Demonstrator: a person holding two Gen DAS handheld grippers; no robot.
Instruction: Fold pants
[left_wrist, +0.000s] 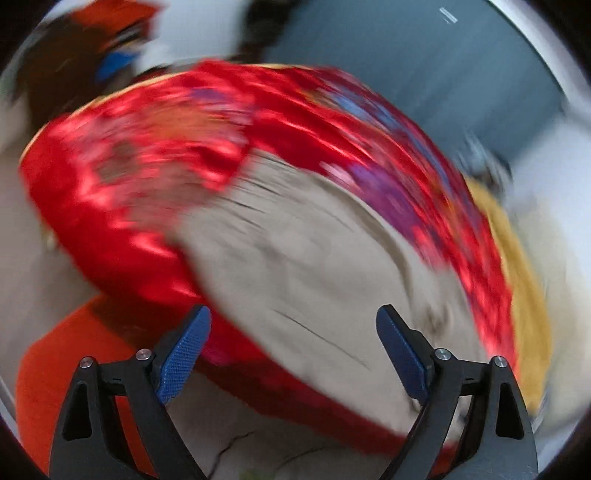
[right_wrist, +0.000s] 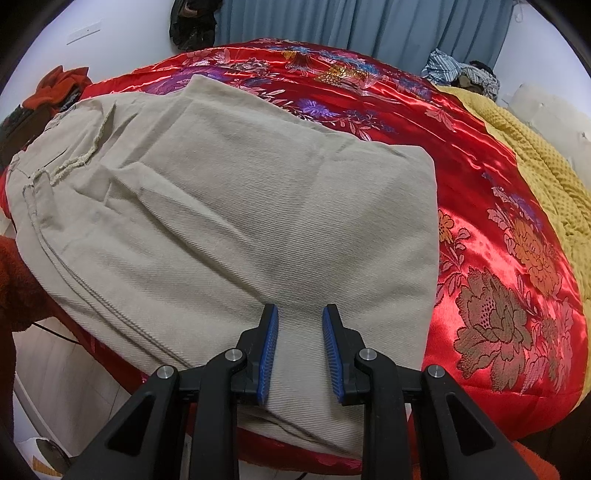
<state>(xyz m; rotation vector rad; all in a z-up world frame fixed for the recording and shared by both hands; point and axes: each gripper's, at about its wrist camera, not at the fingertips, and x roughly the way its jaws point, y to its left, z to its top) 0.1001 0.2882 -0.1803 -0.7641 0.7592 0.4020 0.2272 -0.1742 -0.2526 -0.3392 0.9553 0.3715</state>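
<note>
The pants (right_wrist: 229, 221) lie folded on the red quilt (right_wrist: 491, 206), toward its left and near edges, waistband at the far left and a clean fold edge on the right. My right gripper (right_wrist: 300, 350) hovers low over the near edge of the pants, jaws partly open with a narrow gap and nothing between the pads; whether the tips touch the cloth I cannot tell. My left gripper (left_wrist: 293, 354) has its jaws wide apart and holds nothing; its view is heavily blurred, showing only pants (left_wrist: 295, 266) and quilt (left_wrist: 129, 166) ahead. Risk, in my judgement: the satin quilt looks slippery, so a pinch and pull at the near edge could slide the whole stack toward the quilt's edge or drag the layers out of line. A narrow bite may catch only the top layer and open the fold. The blur suggests fast motion on the left, which could snag or flip the cloth. Both grippers point forward and downward across the quilt toward the curtain (right_wrist: 369, 26).
</note>
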